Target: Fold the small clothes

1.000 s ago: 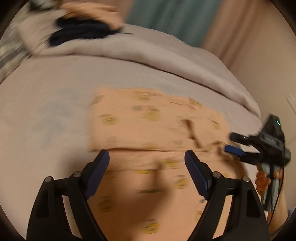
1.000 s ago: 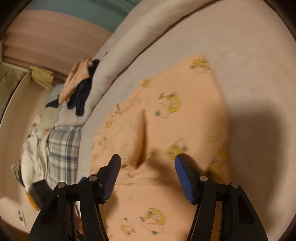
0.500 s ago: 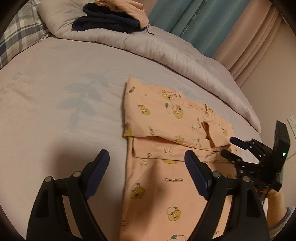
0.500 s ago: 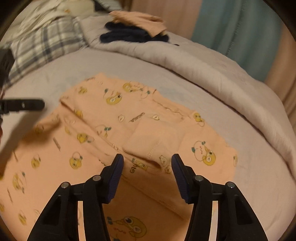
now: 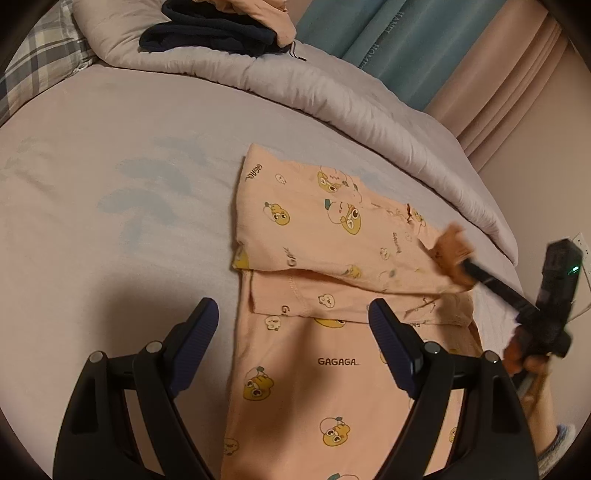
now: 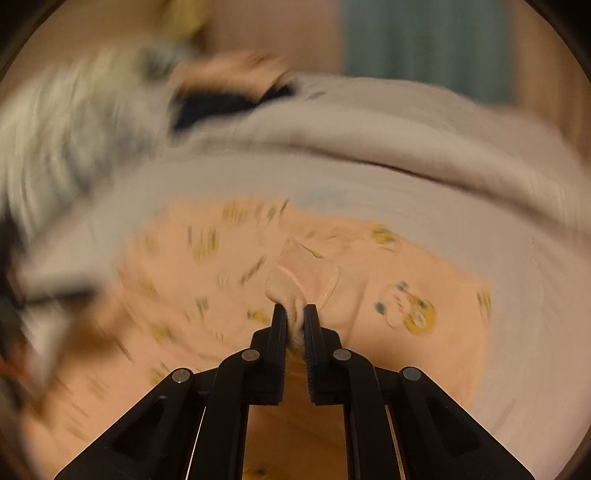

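A peach garment (image 5: 332, 240) printed with yellow cartoon faces lies on the grey bed sheet (image 5: 110, 221), its upper part folded over. My left gripper (image 5: 291, 314) hovers open above the garment's lower half, with nothing between its fingers. My right gripper (image 6: 294, 314) is shut on a bunched sleeve end (image 6: 303, 273) of the garment (image 6: 388, 295). In the left wrist view the right gripper (image 5: 465, 264) holds that peach tuft raised at the garment's right edge. The right wrist view is blurred by motion.
A rolled grey duvet (image 5: 351, 103) runs along the far side of the bed. Folded dark clothes (image 5: 210, 33) with a peach item on top sit on it. A plaid pillow (image 5: 37, 66) lies at the far left. Teal and pink curtains (image 5: 406, 48) hang behind.
The right gripper closed on the sleeve end and lifted it off the garment, rolling as it went. The left gripper stayed open and barely moved over the last half second.
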Tool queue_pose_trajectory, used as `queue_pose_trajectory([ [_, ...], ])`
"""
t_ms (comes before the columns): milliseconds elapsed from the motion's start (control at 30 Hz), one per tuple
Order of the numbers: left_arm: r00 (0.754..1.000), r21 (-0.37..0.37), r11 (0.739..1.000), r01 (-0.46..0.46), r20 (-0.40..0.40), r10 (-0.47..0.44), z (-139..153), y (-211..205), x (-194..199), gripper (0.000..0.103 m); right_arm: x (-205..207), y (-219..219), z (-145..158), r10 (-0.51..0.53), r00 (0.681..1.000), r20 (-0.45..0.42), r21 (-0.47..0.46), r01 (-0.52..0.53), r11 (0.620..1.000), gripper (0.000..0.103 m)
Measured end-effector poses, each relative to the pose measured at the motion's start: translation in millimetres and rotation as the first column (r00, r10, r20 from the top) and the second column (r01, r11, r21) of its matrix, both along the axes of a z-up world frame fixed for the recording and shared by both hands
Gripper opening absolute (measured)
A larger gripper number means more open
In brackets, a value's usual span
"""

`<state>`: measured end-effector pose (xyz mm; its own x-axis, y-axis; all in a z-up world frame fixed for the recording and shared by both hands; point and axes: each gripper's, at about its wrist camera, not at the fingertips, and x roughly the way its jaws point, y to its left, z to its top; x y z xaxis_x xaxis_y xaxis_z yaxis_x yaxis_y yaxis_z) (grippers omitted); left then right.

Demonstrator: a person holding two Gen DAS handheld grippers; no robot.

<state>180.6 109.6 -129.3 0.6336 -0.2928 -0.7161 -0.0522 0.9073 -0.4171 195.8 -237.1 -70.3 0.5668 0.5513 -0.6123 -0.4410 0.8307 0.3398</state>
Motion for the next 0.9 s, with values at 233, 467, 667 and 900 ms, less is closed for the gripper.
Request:
queue_pose_trajectory([
  [233,0.998,0.043,0.998,0.041,-0.046,-0.039,-13,-22,14,0.083,-13,-87,-31,-0.193,0.970,-0.149,0.391,0.237,0.889,0.010],
  [467,0.998,0.069,0.997,0.044,-0.054,-0.040,-13,-26,18,0.083,-14,-103,-51,-0.253,0.932,-0.260,0.331,0.333,0.883,0.010],
  [667,1.000,0.064,0.998,0.014,0.007,-0.015,7,-17,9,0.083,-30,-131,-40,-0.411,0.880,-0.239,0.271,0.467,0.842,0.024],
  [900,0.995,0.048,0.995,0.083,0.043,-0.085,16,-43,35,0.083,-15,-81,-18,-0.210,0.967,-0.141,0.194,0.235,0.952,0.024],
])
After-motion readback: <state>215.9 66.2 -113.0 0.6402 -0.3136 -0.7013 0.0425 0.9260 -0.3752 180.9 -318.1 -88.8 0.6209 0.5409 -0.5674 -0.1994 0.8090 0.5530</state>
